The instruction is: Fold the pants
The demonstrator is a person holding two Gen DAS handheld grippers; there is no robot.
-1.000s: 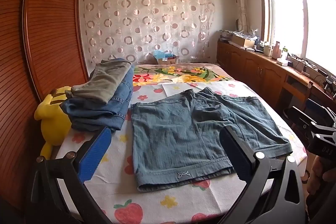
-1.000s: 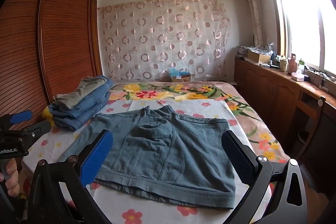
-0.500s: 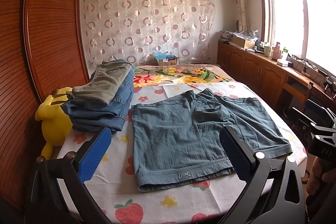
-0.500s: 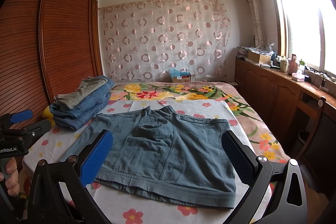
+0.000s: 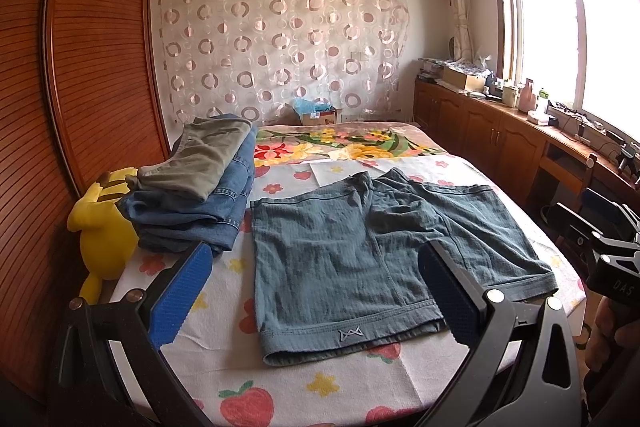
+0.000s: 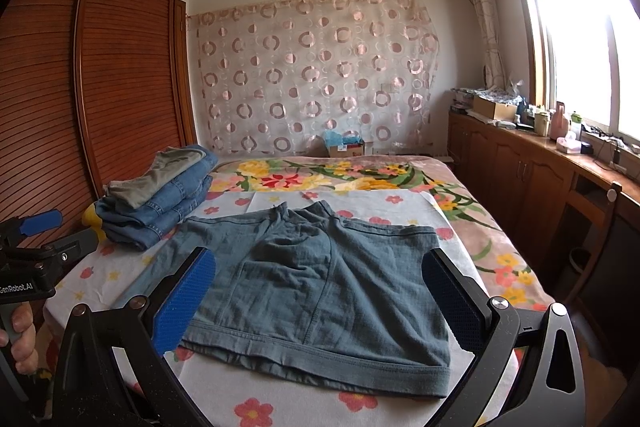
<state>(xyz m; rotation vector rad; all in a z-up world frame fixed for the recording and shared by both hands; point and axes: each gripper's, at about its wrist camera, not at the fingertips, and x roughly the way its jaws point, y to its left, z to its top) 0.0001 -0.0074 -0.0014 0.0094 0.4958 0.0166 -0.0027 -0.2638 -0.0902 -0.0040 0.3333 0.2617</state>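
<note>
A pair of grey-blue shorts [image 5: 360, 251] lies spread flat on the bed, waistband toward me, both legs pointing away. It also shows in the right wrist view [image 6: 320, 287]. My left gripper [image 5: 316, 267] is open and empty, held above the near left part of the shorts. My right gripper [image 6: 320, 267] is open and empty, held above the waistband on the right side. Neither gripper touches the fabric.
A stack of folded jeans and khaki pants [image 5: 200, 187] sits at the bed's left, next to a yellow plush toy [image 5: 104, 239]. The bed has a floral sheet [image 5: 248, 387]. A wooden wardrobe [image 5: 92, 67] stands left; wooden cabinets [image 5: 500, 135] run along the right under the window.
Both grippers have drifted only slightly; the shorts and the stack have not moved.
</note>
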